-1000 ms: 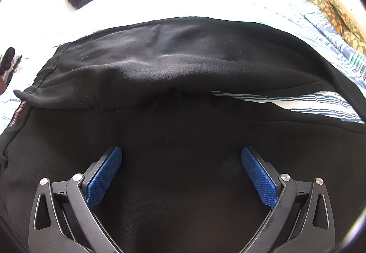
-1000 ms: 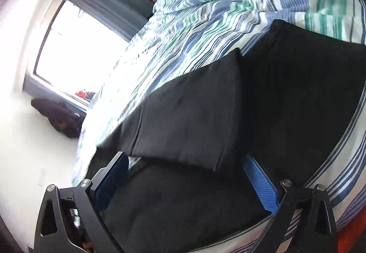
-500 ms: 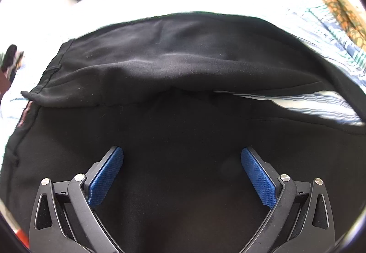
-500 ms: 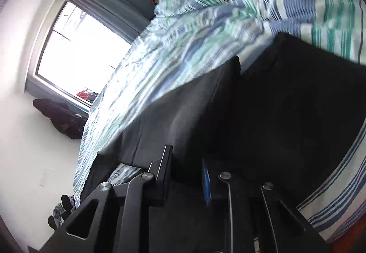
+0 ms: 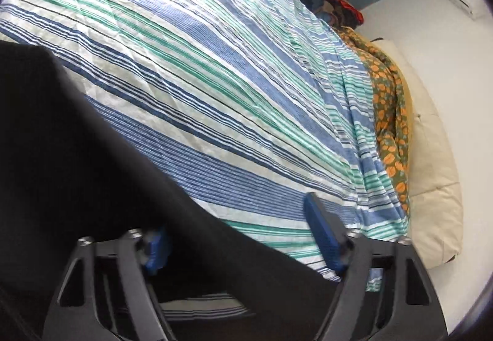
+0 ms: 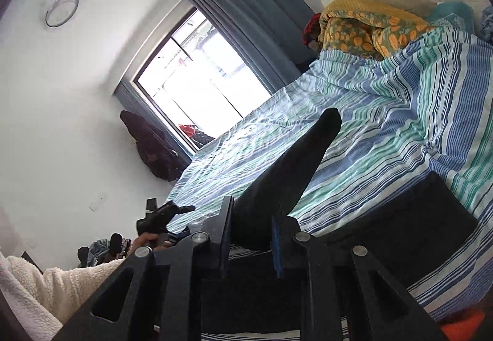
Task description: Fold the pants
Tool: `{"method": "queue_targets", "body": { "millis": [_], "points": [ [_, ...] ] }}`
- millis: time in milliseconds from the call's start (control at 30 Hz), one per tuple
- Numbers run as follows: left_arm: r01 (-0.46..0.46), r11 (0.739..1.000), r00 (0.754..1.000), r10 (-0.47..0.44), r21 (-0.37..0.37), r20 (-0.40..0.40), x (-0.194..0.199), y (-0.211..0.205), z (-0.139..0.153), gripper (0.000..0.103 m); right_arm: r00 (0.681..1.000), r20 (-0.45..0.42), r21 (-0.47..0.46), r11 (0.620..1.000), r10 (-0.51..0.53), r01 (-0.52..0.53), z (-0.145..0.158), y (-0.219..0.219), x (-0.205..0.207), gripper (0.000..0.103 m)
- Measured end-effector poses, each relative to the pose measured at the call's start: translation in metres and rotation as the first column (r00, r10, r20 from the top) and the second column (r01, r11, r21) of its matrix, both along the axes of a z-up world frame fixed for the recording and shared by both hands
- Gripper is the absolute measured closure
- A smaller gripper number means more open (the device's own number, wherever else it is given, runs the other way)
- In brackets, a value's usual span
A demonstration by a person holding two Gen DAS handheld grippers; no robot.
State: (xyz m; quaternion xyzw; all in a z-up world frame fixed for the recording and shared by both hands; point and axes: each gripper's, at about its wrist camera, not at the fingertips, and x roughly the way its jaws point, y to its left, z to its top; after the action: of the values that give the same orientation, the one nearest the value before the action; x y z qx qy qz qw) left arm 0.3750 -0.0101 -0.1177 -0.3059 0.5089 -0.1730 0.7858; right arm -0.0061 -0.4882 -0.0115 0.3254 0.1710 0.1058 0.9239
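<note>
The black pants (image 6: pixel 416 217) lie on the striped bed sheet (image 6: pixel 385 100). My right gripper (image 6: pixel 251 227) is shut on a fold of them, and the pinched cloth stands up between the jaws as a dark flap (image 6: pixel 308 150). In the left wrist view the pants (image 5: pixel 77 171) fill the lower left and run across between the fingers of my left gripper (image 5: pixel 240 244). Its jaws are closing. The left pad (image 5: pixel 155 251) is half buried in cloth, while the right pad (image 5: pixel 323 236) still stands free of it.
An orange-patterned blanket (image 5: pixel 391 113) and a cream pillow (image 5: pixel 431 162) lie along the bed's far side. A window (image 6: pixel 197 79) with blue curtains (image 6: pixel 255 33) is beyond the bed. Dark clothes (image 6: pixel 154 153) hang on the wall. A hand (image 6: pixel 144 241) in a white fleece sleeve (image 6: pixel 61 285) holds the other gripper.
My right gripper shut on a fold of the pants and lifted it. My left gripper swung off the flat cloth toward the bed's far side, jaws narrowing with cloth between them.
</note>
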Motion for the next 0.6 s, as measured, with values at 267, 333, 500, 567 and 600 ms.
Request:
{"method": "queue_targets", "body": {
  "millis": [267, 333, 500, 567, 600],
  "points": [
    [-0.069, 0.998, 0.989, 0.068, 0.0, 0.133, -0.054, 0.046, 0.058, 0.096, 0.975, -0.222, -0.073, 0.997, -0.018, 0.002, -0.036, -0.029, 0.042, 0.081],
    [-0.089, 0.996, 0.96, 0.079, 0.024, 0.269, -0.104, 0.059, 0.098, 0.095, 0.989, -0.151, -0.076, 0.997, 0.004, -0.016, -0.02, -0.037, 0.055, 0.081],
    [-0.111, 0.988, 0.964, 0.08, 0.111, 0.253, -0.213, 0.072, 0.068, 0.09, 0.939, -0.307, -0.157, 0.965, 0.153, -0.208, -0.021, -0.049, 0.081, 0.081],
    [-0.051, 0.988, 0.994, 0.036, 0.143, 0.105, -0.236, 0.059, 0.012, 0.09, 0.861, -0.495, -0.225, 0.941, 0.114, -0.254, -0.059, -0.053, 0.089, 0.081],
    [-0.028, 0.987, 0.999, 0.021, 0.16, 0.042, -0.244, 0.051, -0.012, 0.09, 0.821, -0.566, -0.251, 0.931, 0.081, -0.265, -0.08, -0.055, 0.09, 0.081]
  ]
}}
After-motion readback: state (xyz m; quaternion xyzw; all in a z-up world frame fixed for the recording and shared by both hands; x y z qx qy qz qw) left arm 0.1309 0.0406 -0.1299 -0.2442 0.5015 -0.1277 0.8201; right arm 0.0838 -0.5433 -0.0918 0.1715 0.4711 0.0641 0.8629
